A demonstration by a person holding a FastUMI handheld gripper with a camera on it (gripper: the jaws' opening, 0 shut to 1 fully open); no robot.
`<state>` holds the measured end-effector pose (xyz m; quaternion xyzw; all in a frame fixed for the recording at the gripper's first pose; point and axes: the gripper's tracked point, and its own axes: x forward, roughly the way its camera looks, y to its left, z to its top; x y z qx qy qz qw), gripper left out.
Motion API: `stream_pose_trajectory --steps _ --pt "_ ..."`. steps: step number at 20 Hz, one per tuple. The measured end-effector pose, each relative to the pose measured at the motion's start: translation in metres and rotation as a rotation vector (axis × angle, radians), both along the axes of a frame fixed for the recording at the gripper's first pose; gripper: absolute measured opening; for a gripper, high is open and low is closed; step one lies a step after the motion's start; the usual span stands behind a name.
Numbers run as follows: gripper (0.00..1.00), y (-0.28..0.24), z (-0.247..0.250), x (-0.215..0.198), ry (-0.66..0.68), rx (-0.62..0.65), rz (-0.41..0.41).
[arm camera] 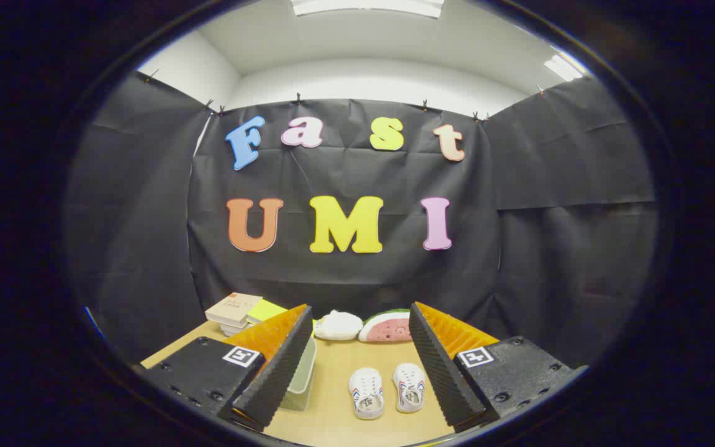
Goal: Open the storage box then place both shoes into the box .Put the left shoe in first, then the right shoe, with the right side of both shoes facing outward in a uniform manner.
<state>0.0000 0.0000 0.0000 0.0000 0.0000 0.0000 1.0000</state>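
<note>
Two small white shoes stand side by side on the wooden table, between and beyond my fingers: the left-hand shoe (367, 392) and the right-hand shoe (409, 387), toes pointing away from me. A clear plastic storage box (303, 375) with a pale lid sits just behind my left finger (277, 366), mostly hidden by it. My gripper (357, 357) is open and held above the table, with nothing between its fingers. The right finger (441, 366) stands just to the right of the shoes.
At the back of the table (332, 422) lie a white plush item (338, 325) and a watermelon-slice cushion (387, 327). A stack of books (233, 310) with a yellow-green pad (265, 310) sits at the back left. Black cloth walls close the booth.
</note>
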Motion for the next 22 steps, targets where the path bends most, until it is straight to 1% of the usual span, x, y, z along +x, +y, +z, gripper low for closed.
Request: stream_pose_trajectory --steps 4,6,8,12,13,16,20,22 --pt "1.00 -0.017 -0.010 0.006 0.033 0.050 -0.035" --pt "1.00 -0.021 -0.009 0.008 0.033 0.088 -0.032" --pt "1.00 -0.033 -0.014 0.012 0.048 0.114 -0.064" --pt "1.00 -0.041 -0.022 0.018 0.097 0.012 -0.123" --pt "1.00 -0.038 -0.025 0.020 0.108 -0.014 -0.127" --pt "1.00 -0.032 -0.033 0.031 0.123 -0.047 -0.111" --pt "1.00 -0.030 -0.031 0.056 0.110 -0.021 -0.057" --pt "1.00 -0.035 -0.031 0.073 0.123 -0.018 -0.045"
